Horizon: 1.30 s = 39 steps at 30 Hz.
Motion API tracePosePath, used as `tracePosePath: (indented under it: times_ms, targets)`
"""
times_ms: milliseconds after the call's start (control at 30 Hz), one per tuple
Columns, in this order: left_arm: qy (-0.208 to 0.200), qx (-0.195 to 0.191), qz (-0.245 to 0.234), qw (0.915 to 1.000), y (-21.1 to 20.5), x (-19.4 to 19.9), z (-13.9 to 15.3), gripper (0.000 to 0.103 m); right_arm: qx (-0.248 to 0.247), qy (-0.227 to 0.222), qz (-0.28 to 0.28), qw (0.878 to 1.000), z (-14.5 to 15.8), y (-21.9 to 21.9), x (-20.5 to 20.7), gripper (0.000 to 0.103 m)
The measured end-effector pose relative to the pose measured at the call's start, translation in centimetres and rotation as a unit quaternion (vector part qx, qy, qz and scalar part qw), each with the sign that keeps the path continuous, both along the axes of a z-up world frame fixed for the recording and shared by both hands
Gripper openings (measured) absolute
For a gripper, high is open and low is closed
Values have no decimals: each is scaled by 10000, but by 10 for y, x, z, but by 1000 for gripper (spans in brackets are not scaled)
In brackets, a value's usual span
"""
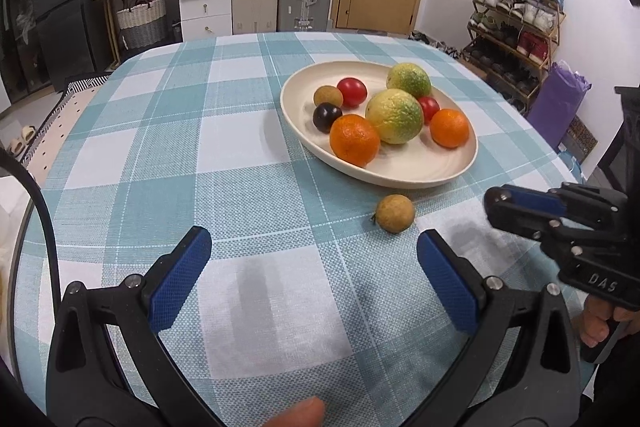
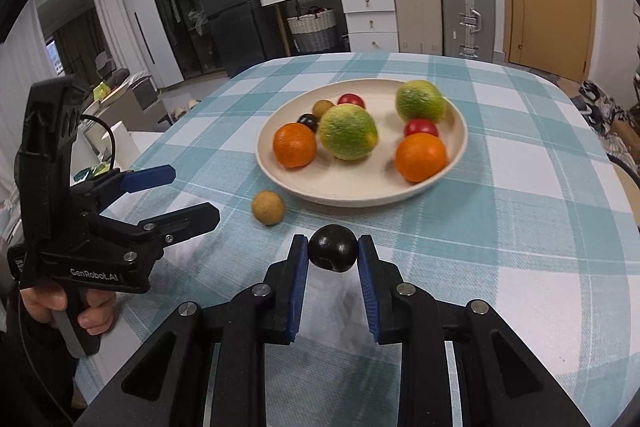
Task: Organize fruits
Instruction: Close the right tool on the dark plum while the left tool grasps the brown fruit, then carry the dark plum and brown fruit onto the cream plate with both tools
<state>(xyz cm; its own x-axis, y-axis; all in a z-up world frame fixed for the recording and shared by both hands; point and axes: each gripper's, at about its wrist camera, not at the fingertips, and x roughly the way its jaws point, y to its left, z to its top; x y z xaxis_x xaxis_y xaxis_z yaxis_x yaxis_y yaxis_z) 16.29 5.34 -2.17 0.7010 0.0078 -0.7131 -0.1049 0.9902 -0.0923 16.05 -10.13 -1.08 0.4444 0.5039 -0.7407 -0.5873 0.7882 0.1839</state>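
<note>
Our right tongs (image 2: 333, 253) are clamped on a small dark round fruit (image 2: 333, 252), one blue pad pressing each side, and the fruit sits at the very tips, clear of the checked cloth on the surface (image 2: 520, 247). Our left tongs (image 1: 314, 255) are spread wide with nothing between them, hovering low over the cloth nearer to us.

Ahead lies a cream oval plate (image 2: 360, 197) already holding two oranges, two yellow-green citrus, two red tomatoes, a brown fruit and another dark one. A tan round fruit (image 2: 268, 207) rests alone on the cloth, just beside the plate's near rim and to the left of the held fruit in the right wrist view.

We judge the step in hand to be carrying the dark fruit to the plate. To do it well, we should keep the squeeze steady, since the grip is only at the tips and a smooth ball could slip forward. We should lift enough to clear the rim, aim for the bare patch at the plate's near side between the two oranges, lower until the fruit nearly touches, then release gently so it does not roll into its neighbours. The tan fruit is left for afterwards.
</note>
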Motion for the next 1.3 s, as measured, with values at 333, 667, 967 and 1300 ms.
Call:
tracePosePath:
  times_ms: [333, 667, 967, 1300]
  targets:
    - [357, 228, -252, 9988, -27, 29, -10, 103, 90, -34, -219, 9997, 3, -26, 1, 26]
    - [544, 251, -503, 9969, -41, 48, -16, 81, 168, -59, -280, 9994, 6, -35, 5, 26]
    - [515, 117, -830, 9951, -45, 46, -15, 49, 189, -70, -306, 9993, 7, -35, 6, 26]
    - [439, 47, -910, 9949, -43, 44, -13, 26, 181, -71, -306, 9993, 6, -34, 5, 26]
